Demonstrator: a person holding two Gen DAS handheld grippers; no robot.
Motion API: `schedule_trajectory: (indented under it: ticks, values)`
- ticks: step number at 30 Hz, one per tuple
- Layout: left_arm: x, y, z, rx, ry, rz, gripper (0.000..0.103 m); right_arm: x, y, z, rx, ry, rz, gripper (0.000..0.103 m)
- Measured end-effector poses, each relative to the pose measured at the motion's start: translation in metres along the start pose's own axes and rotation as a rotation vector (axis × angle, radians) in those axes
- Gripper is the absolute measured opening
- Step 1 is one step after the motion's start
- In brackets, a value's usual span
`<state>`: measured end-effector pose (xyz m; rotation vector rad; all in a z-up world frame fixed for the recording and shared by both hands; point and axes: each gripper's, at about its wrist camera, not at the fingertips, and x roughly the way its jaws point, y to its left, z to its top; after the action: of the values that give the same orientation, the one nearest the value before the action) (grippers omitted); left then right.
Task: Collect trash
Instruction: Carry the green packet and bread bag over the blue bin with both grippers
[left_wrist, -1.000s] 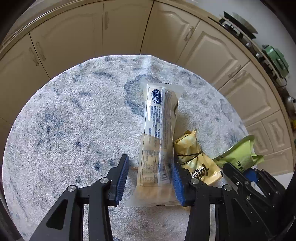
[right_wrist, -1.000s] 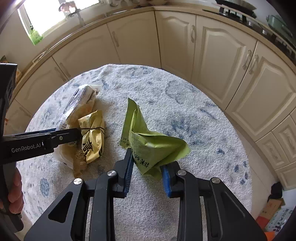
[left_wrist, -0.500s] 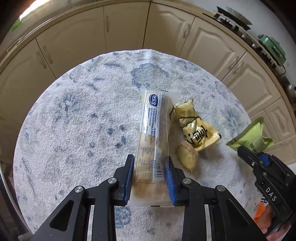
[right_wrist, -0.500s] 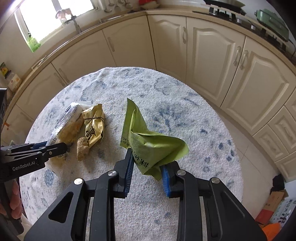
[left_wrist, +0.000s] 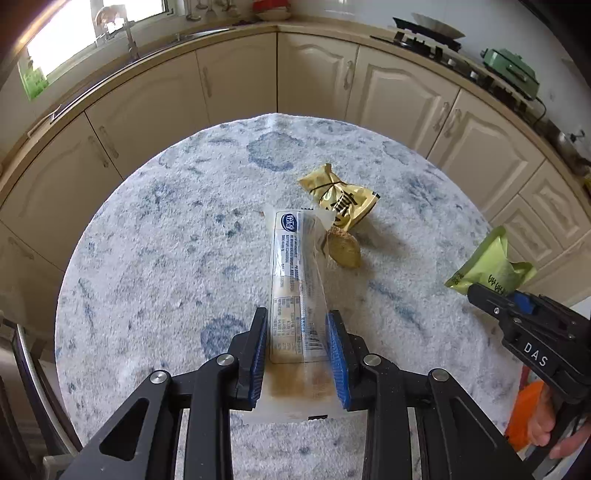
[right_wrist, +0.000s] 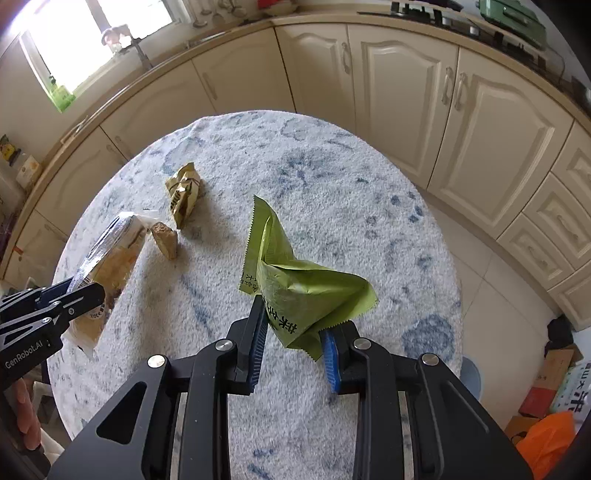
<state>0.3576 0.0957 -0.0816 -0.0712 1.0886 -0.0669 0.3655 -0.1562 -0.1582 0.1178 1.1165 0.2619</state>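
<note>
1. Two grippers, both loaded: the left gripper (left_wrist: 298, 350) has just been closing and now pinches the long clear wrapper (left_wrist: 295, 280), lower centre of the left wrist view.
2. The right gripper (right_wrist: 293, 341) is clamped on the green wrapper (right_wrist: 295, 280), centre frame.
3. On the round rug (left_wrist: 166, 229), the yellow wrapper (left_wrist: 341, 201) lies above centre, a biscuit piece (left_wrist: 344, 249) just below it.
</note>
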Motion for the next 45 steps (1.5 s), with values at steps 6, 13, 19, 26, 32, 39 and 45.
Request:
schedule_trajectory:
  ticks: [6, 13, 19, 26, 32, 39, 45]
  values:
    - [-0.028, -0.009, -0.031, 0.013, -0.027, -0.001, 0.027, -0.023, -0.007, -0.028, 0.003, -0.007, -0.016, 0.027]
    - [-0.058, -0.027, -0.060, 0.049, -0.049, -0.056, 0.024, -0.052, -0.020, -0.062, 0.034, -0.032, -0.037, 0.027]
    - [-0.075, -0.046, -0.078, 0.087, -0.058, -0.104, 0.024, -0.073, -0.031, -0.084, 0.052, -0.056, -0.058, 0.027]
    - [-0.092, -0.062, -0.086, 0.111, -0.075, -0.136, 0.018, -0.090, -0.046, -0.100, 0.082, -0.078, -0.065, 0.027]
    - [-0.092, -0.085, -0.088, 0.162, -0.078, -0.131, 0.016, -0.099, -0.062, -0.108, 0.114, -0.094, -0.074, 0.027]
    - [-0.041, -0.088, -0.097, 0.156, 0.037, -0.074, 0.032, -0.094, -0.071, -0.113, 0.130, -0.076, -0.074, 0.027]
    - [-0.016, -0.080, -0.102, 0.095, 0.066, -0.134, 0.074, -0.085, -0.068, -0.115, 0.121, -0.052, -0.069, 0.027]
